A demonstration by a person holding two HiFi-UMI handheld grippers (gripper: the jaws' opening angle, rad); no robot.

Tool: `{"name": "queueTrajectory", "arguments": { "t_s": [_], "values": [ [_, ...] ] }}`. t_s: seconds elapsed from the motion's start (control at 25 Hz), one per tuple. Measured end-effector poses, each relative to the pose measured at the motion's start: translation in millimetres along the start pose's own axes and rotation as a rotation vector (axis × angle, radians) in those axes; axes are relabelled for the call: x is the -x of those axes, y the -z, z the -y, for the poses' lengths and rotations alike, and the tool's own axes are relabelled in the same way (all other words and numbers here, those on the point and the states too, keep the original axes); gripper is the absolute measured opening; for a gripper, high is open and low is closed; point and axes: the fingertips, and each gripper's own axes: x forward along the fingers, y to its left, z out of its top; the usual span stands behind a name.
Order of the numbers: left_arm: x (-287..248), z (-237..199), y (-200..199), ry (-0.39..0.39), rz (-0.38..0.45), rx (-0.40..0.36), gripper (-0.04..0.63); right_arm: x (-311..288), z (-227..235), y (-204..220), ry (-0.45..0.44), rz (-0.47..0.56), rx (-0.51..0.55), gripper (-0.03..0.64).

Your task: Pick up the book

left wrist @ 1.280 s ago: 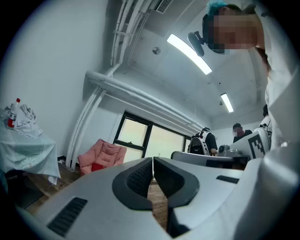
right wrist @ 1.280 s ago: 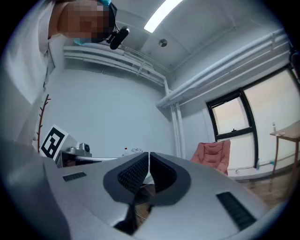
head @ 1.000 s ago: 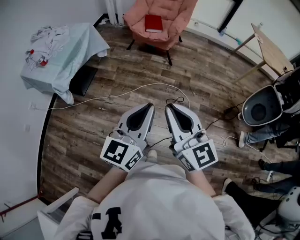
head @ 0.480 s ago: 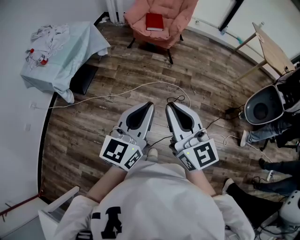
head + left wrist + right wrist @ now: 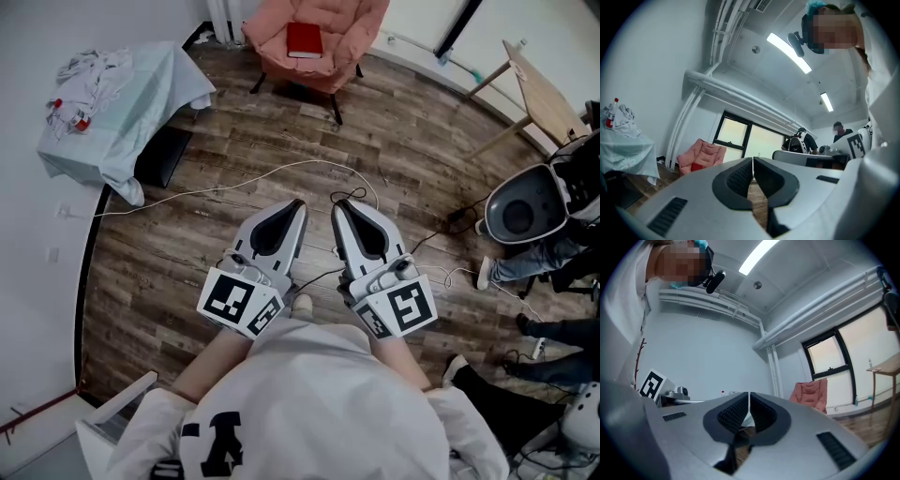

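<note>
Left claw (image 5: 296, 208): jaws pressed together, nothing between them. Right claw (image 5: 339, 210): jaws likewise pressed together, empty. Both are held level and side by side over the wood-plank floor (image 5: 394, 141), close to the person's body. The red book (image 5: 304, 40) lies flat on the seat of the pink armchair (image 5: 281, 58), well apart from both claws. A white cable (image 5: 234, 187) crosses the floor between them. A cloth-draped worktop (image 5: 150, 94) stands left of the armchair.
</note>
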Motion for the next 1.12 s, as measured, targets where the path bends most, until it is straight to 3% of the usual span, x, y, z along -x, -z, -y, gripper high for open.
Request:
{"name": "queueTrajectory", "arguments": {
  "t_s": [0.36,0.72,1.12],
  "values": [
    [-6,11,8,-0.018,-0.009,0.008,0.009,7,14,3,-0.004,-0.006,-0.023,0.034],
    [-22,-8,11,-0.018,-0.007,0.011,0.009,-15,20,12,-0.023,-0.027,-0.004,0.034],
    [-96,-71,6,0.001,-0.013,0.018,0.009,-85,84,23,0.028,-0.037,-0.007,0.034]
  ]
}}
